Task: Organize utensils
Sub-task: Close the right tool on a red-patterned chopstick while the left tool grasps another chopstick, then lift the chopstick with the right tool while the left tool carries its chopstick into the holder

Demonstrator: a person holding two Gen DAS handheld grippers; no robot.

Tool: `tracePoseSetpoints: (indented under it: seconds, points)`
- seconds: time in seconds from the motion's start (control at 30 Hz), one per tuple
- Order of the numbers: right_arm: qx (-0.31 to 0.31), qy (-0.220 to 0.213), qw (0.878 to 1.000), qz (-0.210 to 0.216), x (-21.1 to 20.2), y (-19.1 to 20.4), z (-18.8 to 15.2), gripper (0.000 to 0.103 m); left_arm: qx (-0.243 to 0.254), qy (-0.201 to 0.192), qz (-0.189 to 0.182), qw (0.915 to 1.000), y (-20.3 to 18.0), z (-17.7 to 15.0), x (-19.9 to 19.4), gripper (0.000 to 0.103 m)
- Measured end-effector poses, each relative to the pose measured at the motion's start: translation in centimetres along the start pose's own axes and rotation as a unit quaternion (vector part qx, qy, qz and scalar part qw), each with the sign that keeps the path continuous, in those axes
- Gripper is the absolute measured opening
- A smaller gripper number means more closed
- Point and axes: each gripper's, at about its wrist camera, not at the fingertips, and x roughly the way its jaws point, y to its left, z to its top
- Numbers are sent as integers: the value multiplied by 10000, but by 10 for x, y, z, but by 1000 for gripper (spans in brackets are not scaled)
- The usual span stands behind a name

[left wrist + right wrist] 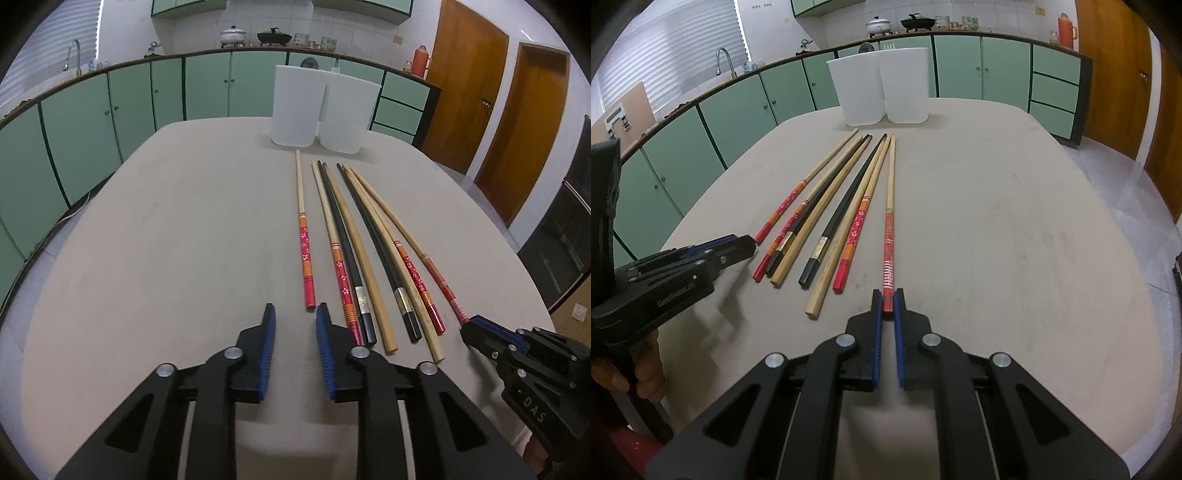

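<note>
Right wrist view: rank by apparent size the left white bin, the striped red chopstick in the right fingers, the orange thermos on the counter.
1. Left white bin, largest in area.
2. Striped red chopstick, longest but thin; nearness to the camera inflates it, so its rank against the bin is unsure.
3. Orange thermos, smallest, also farthest.

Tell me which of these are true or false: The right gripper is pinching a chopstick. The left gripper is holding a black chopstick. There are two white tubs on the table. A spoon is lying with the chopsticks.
1. The right gripper is pinching a chopstick: true, its pads close on the end of the red striped chopstick.
2. The left gripper holds a black chopstick: false, nothing is between its fingers.
3. Two white tubs stand on the table: true.
4. A spoon lies with the chopsticks: false, only chopsticks lie there.
</note>
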Motion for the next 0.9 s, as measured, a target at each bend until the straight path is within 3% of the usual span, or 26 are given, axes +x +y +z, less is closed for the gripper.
tracePoseSetpoints:
  seconds: [0.2, 0.33, 0.47, 0.53, 0.9]
  points:
    - [14, -2, 10000, 26, 0, -1, 0, 6, 53, -4, -22, 10000, -2, 1, 2, 36]
    - [22, -10, 10000, 51, 0, -2, 0, 6, 156, -25, 70, 9999, -6, 3, 7, 36]
    - [78, -17, 9999, 140, -1, -5, -1, 7, 227, -54, 92, 9997, -7, 6, 11, 21]
    - [47, -22, 9999, 123, -1, -4, -1, 7, 191, -51, 48, 9998, -6, 7, 12, 7]
    - [-55, 5, 9998, 175, -4, -3, -4, 10, 213, -55, 88, 9997, -4, 6, 9, 6]
